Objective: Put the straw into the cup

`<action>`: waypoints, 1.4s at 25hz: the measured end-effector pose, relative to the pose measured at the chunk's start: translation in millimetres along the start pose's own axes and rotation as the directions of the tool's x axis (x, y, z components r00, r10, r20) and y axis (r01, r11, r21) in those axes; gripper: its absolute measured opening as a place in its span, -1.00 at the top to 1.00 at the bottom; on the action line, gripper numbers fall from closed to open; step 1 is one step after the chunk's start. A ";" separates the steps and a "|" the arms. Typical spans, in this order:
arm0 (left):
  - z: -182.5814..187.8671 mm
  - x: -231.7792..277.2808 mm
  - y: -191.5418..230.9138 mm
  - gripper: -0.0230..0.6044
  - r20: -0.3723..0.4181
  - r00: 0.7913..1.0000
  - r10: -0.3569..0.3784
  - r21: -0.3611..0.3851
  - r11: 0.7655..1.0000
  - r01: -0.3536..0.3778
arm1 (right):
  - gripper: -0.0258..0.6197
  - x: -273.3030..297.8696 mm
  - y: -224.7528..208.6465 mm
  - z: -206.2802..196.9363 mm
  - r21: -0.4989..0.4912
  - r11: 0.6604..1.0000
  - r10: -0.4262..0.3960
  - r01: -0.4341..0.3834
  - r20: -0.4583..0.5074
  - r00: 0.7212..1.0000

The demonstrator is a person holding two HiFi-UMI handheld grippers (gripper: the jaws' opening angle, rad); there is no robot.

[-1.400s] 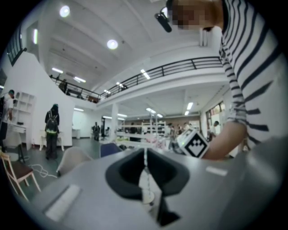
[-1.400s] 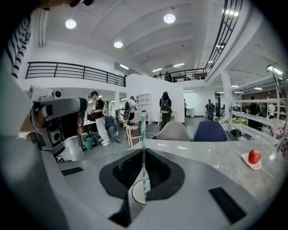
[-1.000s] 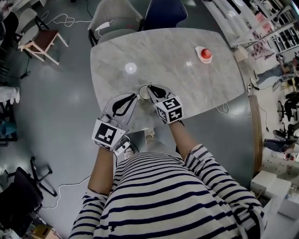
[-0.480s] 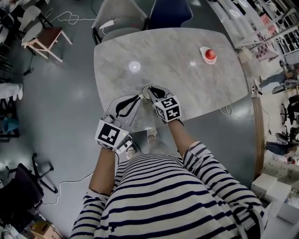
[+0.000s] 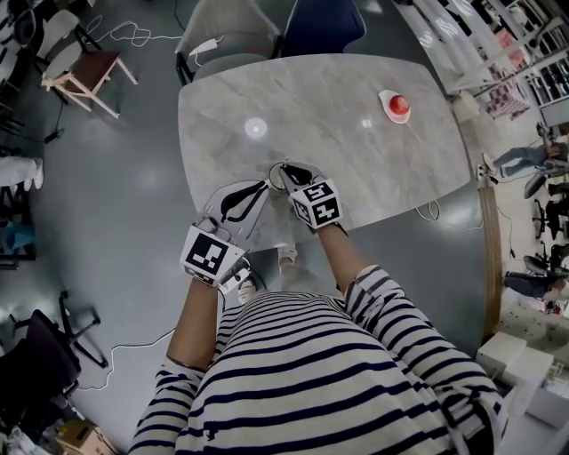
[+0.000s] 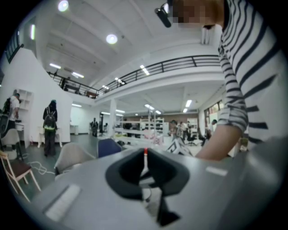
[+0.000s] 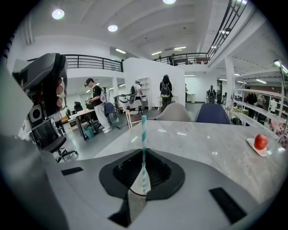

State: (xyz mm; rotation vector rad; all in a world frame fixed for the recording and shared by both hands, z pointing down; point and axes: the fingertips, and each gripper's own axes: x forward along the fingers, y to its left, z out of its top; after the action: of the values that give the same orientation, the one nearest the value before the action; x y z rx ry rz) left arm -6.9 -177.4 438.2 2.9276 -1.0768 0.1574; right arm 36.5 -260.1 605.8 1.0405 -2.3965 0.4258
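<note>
Marble surface [image 5: 356, 151], oval, mostly bare. Red apple [image 5: 399, 104] on a small white dish far right. Grey chair [image 5: 222, 31] and blue chair [image 5: 316, 22] at the far edge.

- Both tools work close together at the near-left edge of the surface.
- Right hand-held gripper [image 7: 143, 162]: jaws pinched on a teal-and-white striped straw [image 7: 144, 134]. It is gripped low, and most of its length stands upright and free above the jaws. A pale patch at its base is unclear.
- Left hand-held gripper [image 6: 145, 158]: jaws closed on a thin white strip [image 6: 144, 165] with a red tip. Possibly a wrapper; cannot confirm.
- From the head view, a pale round rim shows between the two tips, likely the cup [image 5: 276, 174]. It is largely hidden. The straw is not yet in it.

Risks, as judged:
- The cup sits near the near edge, so a nudge from either tool could push it off.
- A long free straw end may wobble, miss the rim, or tip a light cup.
- The tools are crowded, so a clash between them could jolt the grip.

Room: wide open marble lies far and right, and the apple is well apart. Little margin on the near side.
</note>
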 end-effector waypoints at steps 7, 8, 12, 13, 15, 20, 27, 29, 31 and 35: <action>-2.6 -0.3 -0.9 0.85 -0.017 1.000 -0.005 0.000 1.000 0.005 | 0.85 4.2 -2.4 1.1 -0.007 1.000 -0.008 0.008 -0.008 1.000; -2.1 -0.4 -0.7 0.85 -0.016 1.000 -0.004 0.000 1.000 0.004 | 0.85 4.5 -2.7 1.4 -0.012 1.000 -0.011 0.011 -0.009 1.000; -1.8 -0.5 -1.2 0.85 -0.020 1.000 -0.007 -0.004 1.000 0.007 | 0.85 4.1 -4.0 -0.9 -0.037 0.999 -0.018 0.017 -0.025 1.000; -2.1 -0.5 -1.4 0.85 -0.022 1.000 -0.009 -0.005 1.000 0.009 | 0.81 3.7 -5.4 -1.9 -0.036 0.999 -0.022 0.021 -0.028 0.999; -1.9 -0.3 -1.5 0.85 -0.020 1.000 -0.011 -0.008 1.000 0.010 | 0.71 2.5 -8.9 -3.3 -0.029 0.999 -0.035 0.034 -0.031 0.999; -1.6 1.8 -1.5 0.85 -0.019 1.000 -0.014 -0.002 1.000 0.014 | 0.71 -1.3 -11.5 0.4 -0.027 0.999 -0.046 0.046 -0.018 0.999; -1.0 5.0 -4.0 0.85 -0.013 0.999 -0.029 0.008 1.000 0.030 | 0.71 -9.7 -13.7 7.0 -0.022 0.998 -0.060 0.060 0.012 0.998; -1.1 3.6 -4.8 0.85 -0.011 0.999 -0.032 0.011 0.999 0.032 | 0.71 -13.2 -12.5 9.2 -0.024 0.998 -0.062 0.063 0.022 0.998; -1.7 2.8 -5.7 0.85 -0.008 0.999 -0.035 0.013 0.999 0.035 | 0.71 -16.3 -12.3 11.3 -0.029 0.997 -0.065 0.066 0.033 0.997; -3.5 2.7 -7.1 0.85 -0.005 0.999 -0.037 0.015 0.999 0.037 | 0.71 -24.6 -14.7 16.8 -0.025 0.996 -0.079 0.080 0.066 0.995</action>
State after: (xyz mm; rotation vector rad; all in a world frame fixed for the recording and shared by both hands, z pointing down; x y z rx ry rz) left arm -0.6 -173.5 442.0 2.9567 -1.0248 0.1732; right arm 56.8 -263.0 579.6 1.1493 -2.4009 0.3345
